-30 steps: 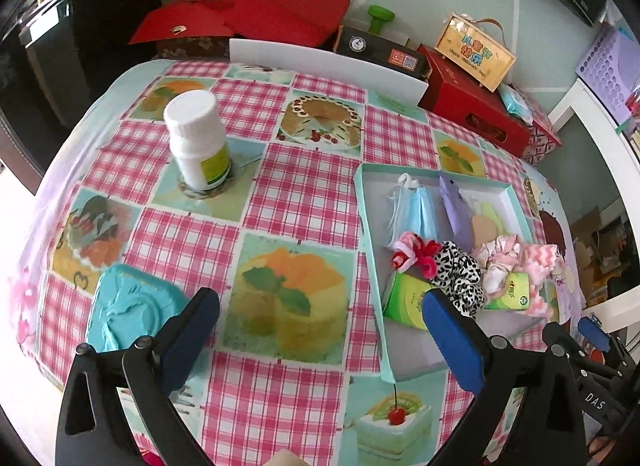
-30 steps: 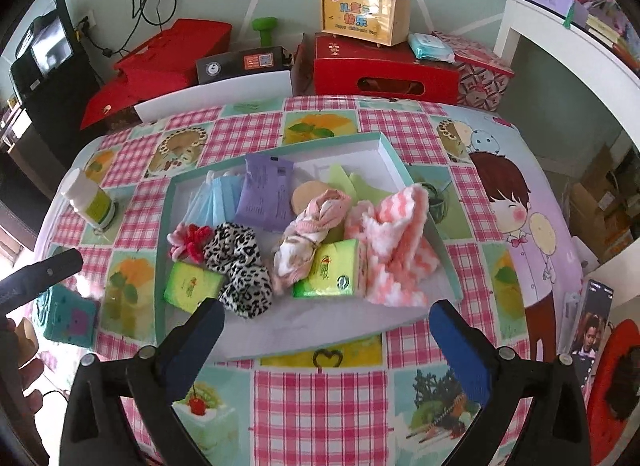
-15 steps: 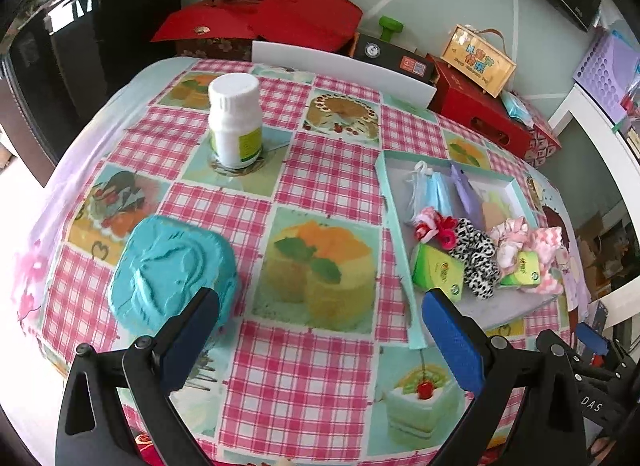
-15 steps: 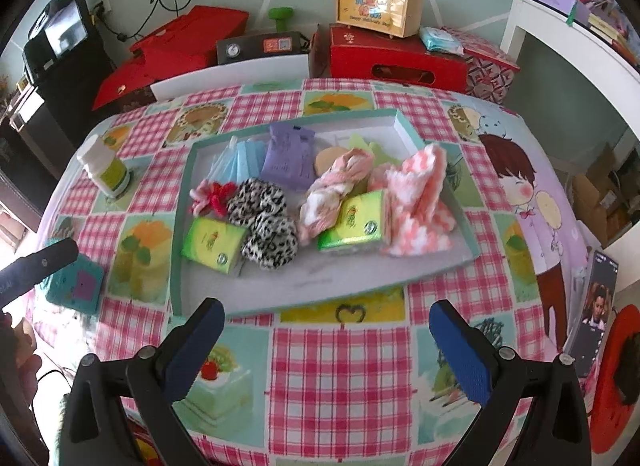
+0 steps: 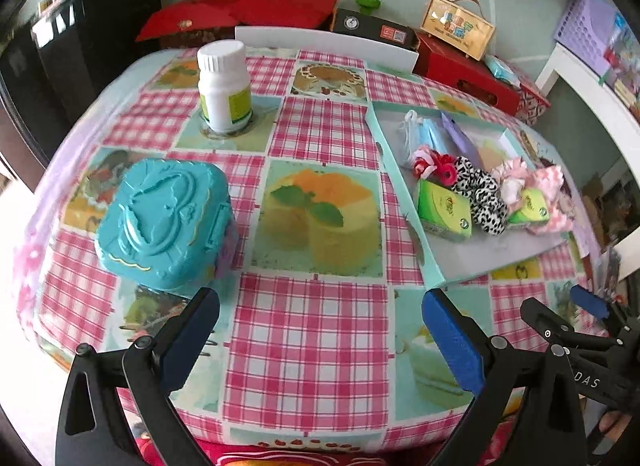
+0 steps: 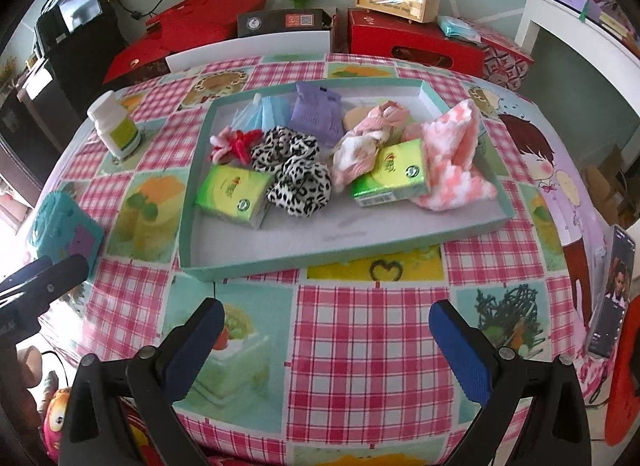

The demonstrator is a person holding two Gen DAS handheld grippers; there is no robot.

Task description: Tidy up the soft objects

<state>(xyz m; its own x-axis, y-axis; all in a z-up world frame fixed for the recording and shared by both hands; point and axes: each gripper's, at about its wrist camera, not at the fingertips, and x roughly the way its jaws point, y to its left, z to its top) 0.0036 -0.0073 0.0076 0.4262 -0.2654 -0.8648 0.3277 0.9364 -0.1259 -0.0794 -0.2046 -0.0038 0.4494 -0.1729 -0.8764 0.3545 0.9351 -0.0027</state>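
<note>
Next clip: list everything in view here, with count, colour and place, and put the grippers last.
tray: 1, teal rim, grey floor, middle of the table
tissue packs: 2, green, near part of the tray
scrunchies: 2, leopard print, between the packs
hair tie: 1, red and pink, tray's left side
cloth: 1, pink and white, tray's right side
face masks: blue, count unclear, tray's far left
pouch: 1, purple, far part of the tray
bottle: 1, white, green label, on the table left of the tray
box: 1, teal, lid closed, table's near left
phone: 1, screen lit, table's right edge
left gripper: open, empty
right gripper: open, empty
</note>
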